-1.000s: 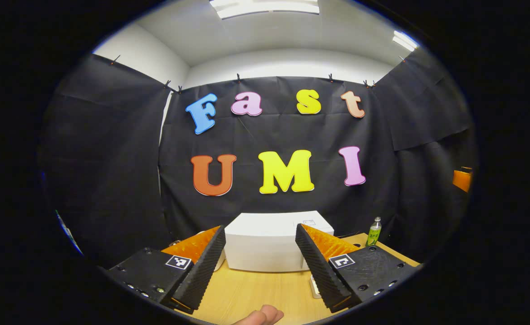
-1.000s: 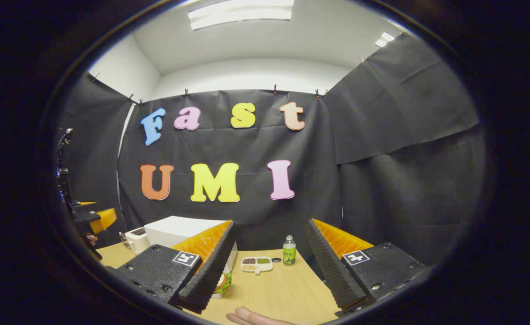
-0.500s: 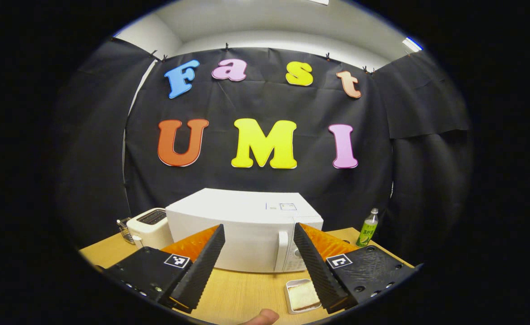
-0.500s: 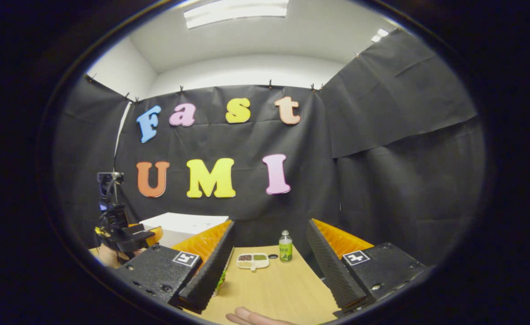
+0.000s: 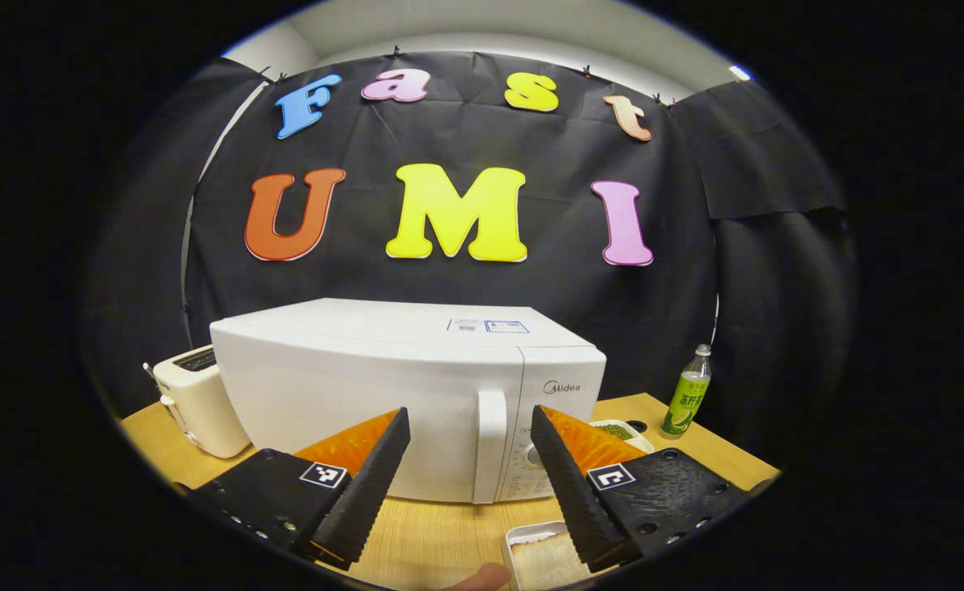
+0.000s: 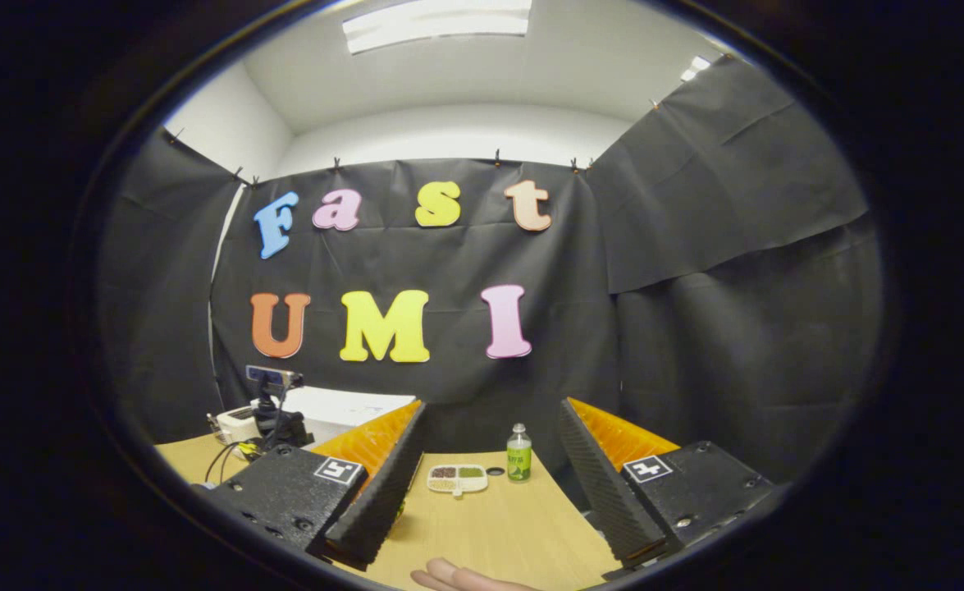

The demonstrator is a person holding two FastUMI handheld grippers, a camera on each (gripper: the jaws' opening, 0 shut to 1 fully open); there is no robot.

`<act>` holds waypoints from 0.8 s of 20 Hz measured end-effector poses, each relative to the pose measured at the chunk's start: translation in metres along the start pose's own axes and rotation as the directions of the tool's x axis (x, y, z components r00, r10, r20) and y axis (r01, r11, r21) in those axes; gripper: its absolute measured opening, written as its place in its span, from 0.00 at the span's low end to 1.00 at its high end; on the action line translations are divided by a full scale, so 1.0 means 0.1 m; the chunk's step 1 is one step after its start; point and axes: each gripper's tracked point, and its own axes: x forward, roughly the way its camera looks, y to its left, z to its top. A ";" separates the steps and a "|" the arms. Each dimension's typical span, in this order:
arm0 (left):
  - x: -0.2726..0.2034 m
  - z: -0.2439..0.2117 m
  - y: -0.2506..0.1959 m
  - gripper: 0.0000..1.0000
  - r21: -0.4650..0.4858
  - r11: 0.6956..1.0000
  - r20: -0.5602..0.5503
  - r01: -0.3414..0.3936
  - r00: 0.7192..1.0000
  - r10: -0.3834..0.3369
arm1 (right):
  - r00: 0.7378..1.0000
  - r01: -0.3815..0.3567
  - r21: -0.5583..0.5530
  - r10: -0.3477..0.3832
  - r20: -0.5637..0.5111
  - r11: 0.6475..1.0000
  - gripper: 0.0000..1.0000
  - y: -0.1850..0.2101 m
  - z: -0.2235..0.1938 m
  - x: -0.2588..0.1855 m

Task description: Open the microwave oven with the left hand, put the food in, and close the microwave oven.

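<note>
In the left gripper view, the left gripper [image 5: 467, 480] was held with its jaws spread wide and nothing between them. It pointed at the front of the microwave [image 5: 383, 386], which stood on the wooden surface [image 5: 440, 533] with its door shut. The vertical door handle [image 5: 490, 443] appeared in the gap between the two fingers, closer to the right one, with no contact visible. A control panel [image 5: 559, 410] occupied the right end of the microwave front.

The food [image 5: 543, 558], a pale slice in a white tray, lay on the surface in front of the microwave, below the panel and partly hidden behind the right finger. A toaster [image 5: 194, 402] stood just beside the left side of the microwave. A green bottle [image 5: 687, 398] stood upright to the right of the microwave, apart from it. A divided dish [image 5: 617, 428] was partly visible between the microwave and the bottle.

In the right gripper view, the right gripper [image 6: 490, 484] was likewise wide apart and empty, held above the surface [image 6: 498, 525]. Beyond it, the divided dish [image 6: 457, 478] and the bottle [image 6: 519, 453] stood near each other at the far edge. The microwave [image 6: 350, 406] was at the left, partly hidden by the left gripper's rear [image 6: 272, 410]. A fingertip [image 6: 457, 577] showed at the lower edge.
</note>
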 end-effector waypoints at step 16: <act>0.46 -0.48 -0.07 0.20 0.028 0.999 -0.070 0.037 0.997 -0.035 | 0.996 0.010 0.018 -0.009 -0.084 1.000 0.92 -0.23 -0.47 0.26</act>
